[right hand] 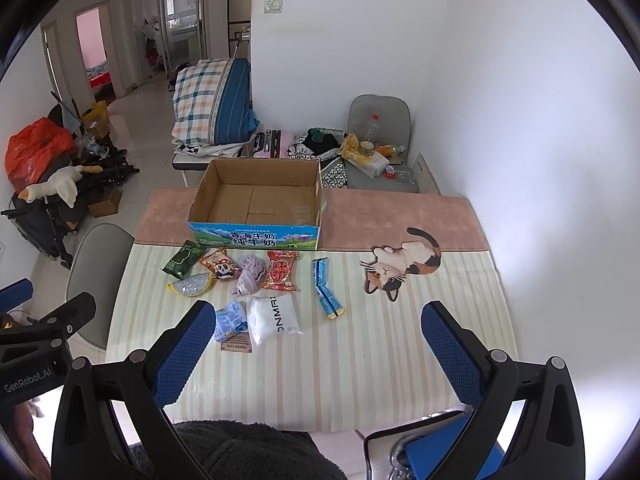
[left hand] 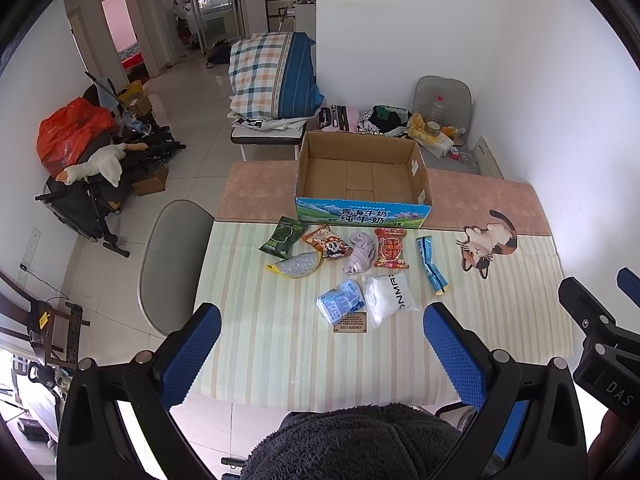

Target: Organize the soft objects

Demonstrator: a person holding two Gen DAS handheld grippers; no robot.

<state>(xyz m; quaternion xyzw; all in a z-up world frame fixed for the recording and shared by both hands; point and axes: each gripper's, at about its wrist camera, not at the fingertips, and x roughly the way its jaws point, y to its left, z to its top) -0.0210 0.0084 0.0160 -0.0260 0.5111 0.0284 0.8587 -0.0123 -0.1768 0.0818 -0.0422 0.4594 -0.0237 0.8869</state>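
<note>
Left wrist view: both my tongs gape empty; white pouch [left hand: 390, 298] lies dead ahead of left tongs [left hand: 322, 354], long axis toward box [left hand: 362, 178]; right tongs [right hand: 318, 354] sit further off.

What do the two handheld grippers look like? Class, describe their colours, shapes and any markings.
Each gripper, left and right, has a black, angular frame with round silver bolt heads. Its two flat fingers carry blue pads with a fine bumpy texture. White lettering reads "GenRobot.AI" on the left gripper's body and "DAS" on the right's. No cables show.

The table [left hand: 280, 360] and cardboard box [left hand: 362, 178] were viewed downward, from the near edge, by both side-by-side wrist cameras.
</note>
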